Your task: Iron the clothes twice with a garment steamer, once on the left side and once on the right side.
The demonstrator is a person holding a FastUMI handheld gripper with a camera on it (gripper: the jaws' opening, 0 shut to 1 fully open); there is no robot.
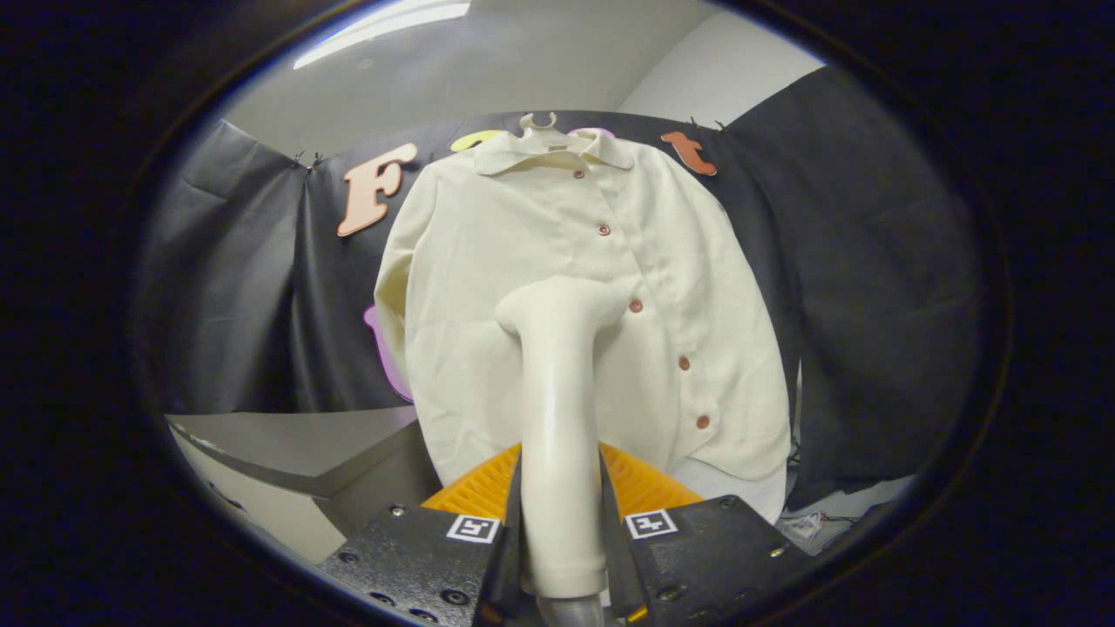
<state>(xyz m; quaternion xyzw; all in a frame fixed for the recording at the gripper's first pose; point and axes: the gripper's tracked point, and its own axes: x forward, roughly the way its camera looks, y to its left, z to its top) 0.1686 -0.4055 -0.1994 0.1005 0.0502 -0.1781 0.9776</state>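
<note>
My gripper [560,557] clamped the garment steamer [557,418] between both fingers, its head up ahead against the shirt [523,252]. The shirt hung on a hanger [538,122] before the booth wall, a table [296,444] to its left.

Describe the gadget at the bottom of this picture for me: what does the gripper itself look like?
The gripper has two blocky, flat-topped bodies side by side, their surface dark and faintly speckled, with small round screw heads set into it. Each body carries a square white tag printed with a black blocky pattern, one tag near each inner corner. Thin upright plates run along the inner edges, forming the fingers.
</note>
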